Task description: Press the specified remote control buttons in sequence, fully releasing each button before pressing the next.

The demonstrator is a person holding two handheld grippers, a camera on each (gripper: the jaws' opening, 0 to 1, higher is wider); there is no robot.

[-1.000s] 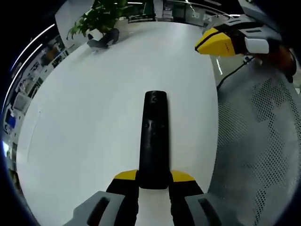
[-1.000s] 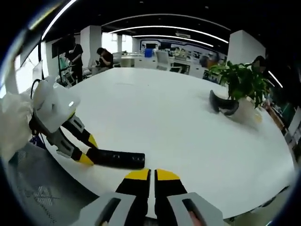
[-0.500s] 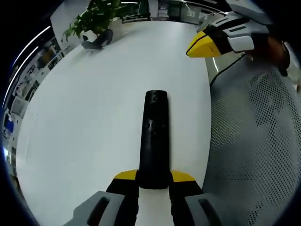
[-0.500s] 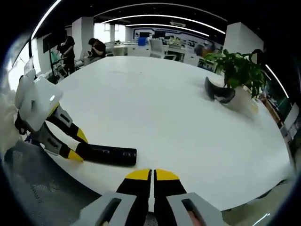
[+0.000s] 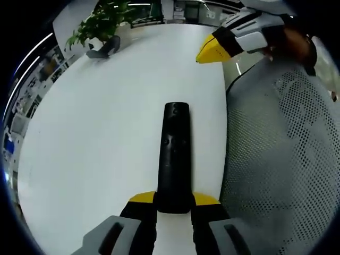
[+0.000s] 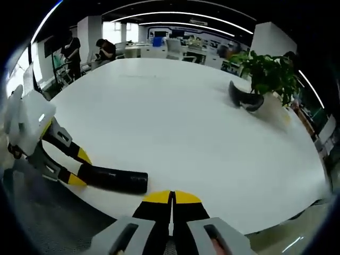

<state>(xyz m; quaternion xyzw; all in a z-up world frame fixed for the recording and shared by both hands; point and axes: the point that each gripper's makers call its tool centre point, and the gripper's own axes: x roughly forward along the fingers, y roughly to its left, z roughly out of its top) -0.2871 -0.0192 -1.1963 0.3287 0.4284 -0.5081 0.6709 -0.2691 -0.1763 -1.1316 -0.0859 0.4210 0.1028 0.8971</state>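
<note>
Right gripper view shows the big white round surface point(image 6: 186, 127) spreading out to an office background, where two people point(image 6: 101, 49) stand at desks far behind. A potted plant point(image 6: 268, 79) sits near the far right rim of the surface, with a dark curved object point(image 6: 241, 100) lying just beside its pot. In the left gripper view a grey perforated mesh, which looks like a chair back point(image 5: 281, 159), stands right beside the near edge of the surface, and the same plant point(image 5: 101, 24) and dark object point(image 5: 103, 48) lie well away at the far side. Nothing lies between the two grippers and the remote.

The black remote control point(image 5: 175, 154) lies long and flat near the surface's edge by the mesh. The left hand-held gripper point(image 5: 174, 204) has its yellow-tipped jaws clamped on the near end of the remote, which reaches straight out ahead of it; from the right gripper view that same gripper point(image 6: 74, 167) is seen holding the remote point(image 6: 112, 178) by its end. The right hand-held gripper point(image 6: 171, 197) has its jaws pressed together with nothing between them, poised just beside the remote's free end without touching it. In the left gripper view it point(image 5: 212, 50) hangs above the surface, well beyond the remote's far tip.
</note>
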